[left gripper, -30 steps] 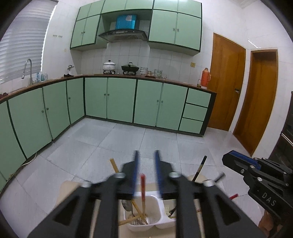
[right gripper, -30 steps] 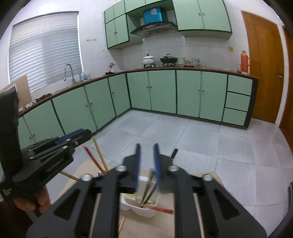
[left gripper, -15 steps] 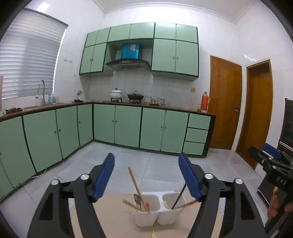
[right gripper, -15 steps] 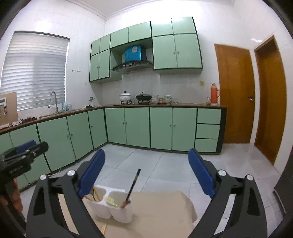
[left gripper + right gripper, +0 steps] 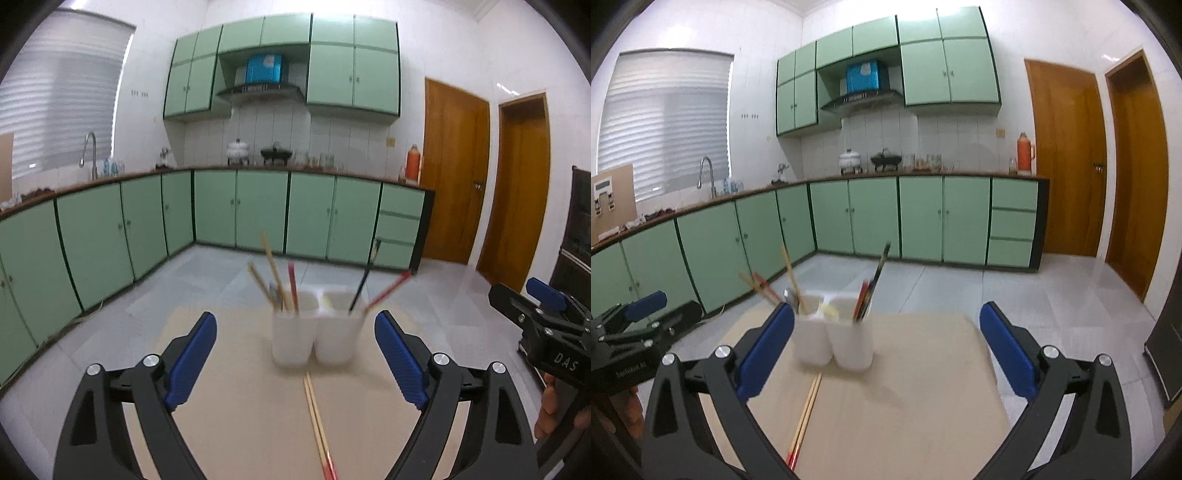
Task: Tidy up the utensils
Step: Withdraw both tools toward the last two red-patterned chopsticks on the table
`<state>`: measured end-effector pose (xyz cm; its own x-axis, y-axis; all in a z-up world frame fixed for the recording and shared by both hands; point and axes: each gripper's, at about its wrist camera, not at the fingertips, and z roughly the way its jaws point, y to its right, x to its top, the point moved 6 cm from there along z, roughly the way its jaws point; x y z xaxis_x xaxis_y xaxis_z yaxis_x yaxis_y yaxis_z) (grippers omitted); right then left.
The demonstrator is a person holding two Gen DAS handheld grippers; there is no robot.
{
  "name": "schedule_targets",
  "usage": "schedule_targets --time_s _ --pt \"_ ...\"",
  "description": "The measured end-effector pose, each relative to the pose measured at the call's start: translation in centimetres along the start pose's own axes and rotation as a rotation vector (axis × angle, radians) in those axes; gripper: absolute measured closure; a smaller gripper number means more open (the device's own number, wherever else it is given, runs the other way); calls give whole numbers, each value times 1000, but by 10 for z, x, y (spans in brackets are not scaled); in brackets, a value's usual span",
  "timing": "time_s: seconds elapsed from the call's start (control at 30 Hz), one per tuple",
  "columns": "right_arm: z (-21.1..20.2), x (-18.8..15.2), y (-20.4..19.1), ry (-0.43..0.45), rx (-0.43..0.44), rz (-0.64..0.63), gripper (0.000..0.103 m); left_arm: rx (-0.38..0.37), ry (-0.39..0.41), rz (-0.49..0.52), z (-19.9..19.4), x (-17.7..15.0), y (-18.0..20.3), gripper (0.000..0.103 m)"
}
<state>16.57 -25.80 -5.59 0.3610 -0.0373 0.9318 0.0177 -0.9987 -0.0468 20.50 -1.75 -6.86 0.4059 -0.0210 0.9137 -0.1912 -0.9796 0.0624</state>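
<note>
A white two-compartment utensil holder [image 5: 314, 332] [image 5: 833, 339] stands on the beige table [image 5: 240, 424] [image 5: 923, 387]. Wooden chopsticks, a red one and a spoon stand in its left compartment. A black chopstick and a red one lean in the right compartment. A wooden chopstick pair [image 5: 317, 424] [image 5: 807, 413] with red ends lies flat in front of the holder. My left gripper [image 5: 294, 332] is back from the holder, its jaws opening with nothing between them. My right gripper [image 5: 886, 325] is likewise back, its jaws opening and empty. Each gripper shows at the edge of the other's view.
Beyond the table's far edge lies a grey tiled floor, ringed by green cabinets [image 5: 258, 214] and two wooden doors [image 5: 454, 166]. A dark cabinet [image 5: 576, 240] stands at the right. A hand [image 5: 554, 410] holds the right gripper.
Both grippers were shut on chopsticks above the holder; they have let go, opened wide and drawn back and down. The chopsticks now stand in the compartments.
</note>
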Motion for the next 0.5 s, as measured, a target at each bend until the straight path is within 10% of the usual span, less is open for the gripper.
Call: schedule_targets --time_s 0.5 --pt "1 -77 -18 -119 -8 16 5 39 -119 22 2 -83 -16 17"
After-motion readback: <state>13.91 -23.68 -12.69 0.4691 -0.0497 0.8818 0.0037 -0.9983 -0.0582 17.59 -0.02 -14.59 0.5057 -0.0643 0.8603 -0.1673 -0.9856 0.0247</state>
